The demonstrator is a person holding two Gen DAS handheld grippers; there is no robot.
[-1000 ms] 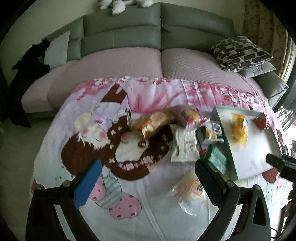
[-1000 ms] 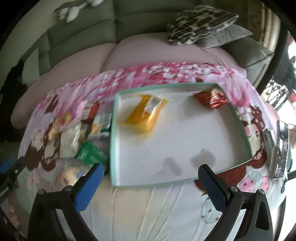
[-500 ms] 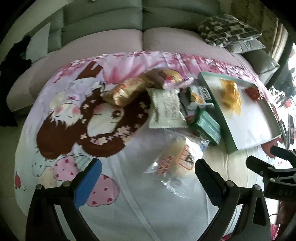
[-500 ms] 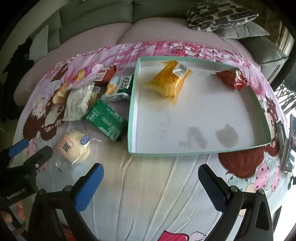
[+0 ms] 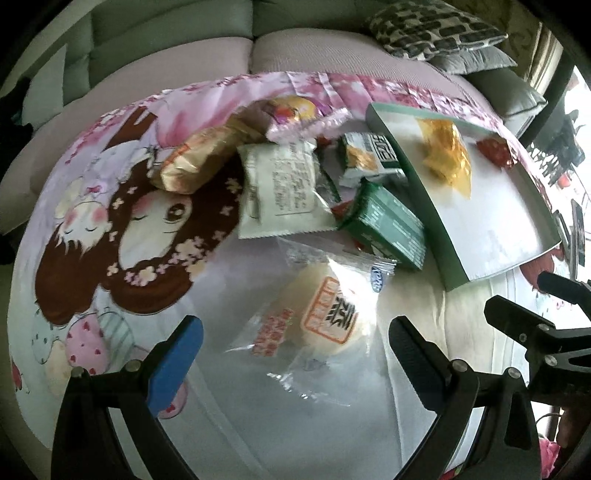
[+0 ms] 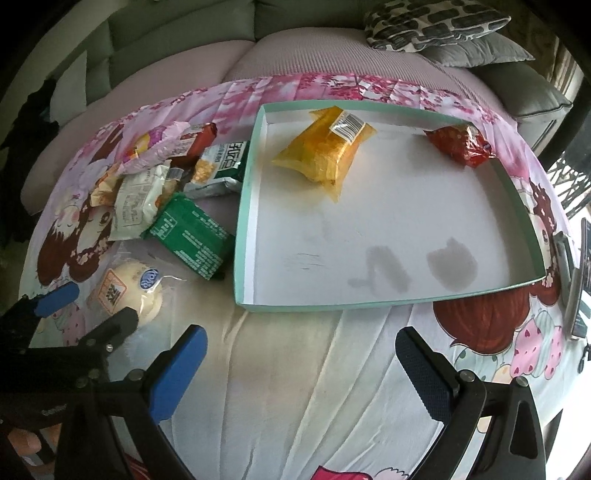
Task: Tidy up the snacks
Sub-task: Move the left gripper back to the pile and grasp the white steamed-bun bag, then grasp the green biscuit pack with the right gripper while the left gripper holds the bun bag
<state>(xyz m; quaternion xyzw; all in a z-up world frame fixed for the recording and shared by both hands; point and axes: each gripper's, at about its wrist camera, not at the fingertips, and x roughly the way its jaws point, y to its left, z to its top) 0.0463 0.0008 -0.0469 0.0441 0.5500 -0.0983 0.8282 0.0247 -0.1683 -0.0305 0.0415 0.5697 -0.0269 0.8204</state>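
A clear-wrapped pale bun [image 5: 325, 314] [image 6: 125, 291] lies on the cartoon-print cloth, just ahead of my open left gripper [image 5: 295, 347], between its fingers' line but untouched. Behind it are a green box [image 5: 384, 221] [image 6: 188, 236], a white packet [image 5: 280, 188], a golden bread pack [image 5: 199, 158], a pink bag [image 5: 295, 110] and a green-white pouch [image 5: 369, 158]. The mint-rimmed white tray [image 6: 243, 236] [image 5: 417, 192] holds a yellow packet [image 6: 325, 151] and a red packet [image 6: 461, 144]. My right gripper [image 6: 301, 354] hangs open over bare cloth in front of the tray.
A grey and mauve sofa [image 6: 295, 48] with a patterned cushion [image 6: 436, 22] runs behind the table. Dark devices [image 6: 572, 273] lie at the table's right edge. The left gripper's fingers [image 6: 55, 299] show at the left of the right wrist view.
My left gripper has moved forward and down toward the wrapped bun, which now fills the space ahead of it. My right gripper has pulled back and lower, with the tray farther ahead.
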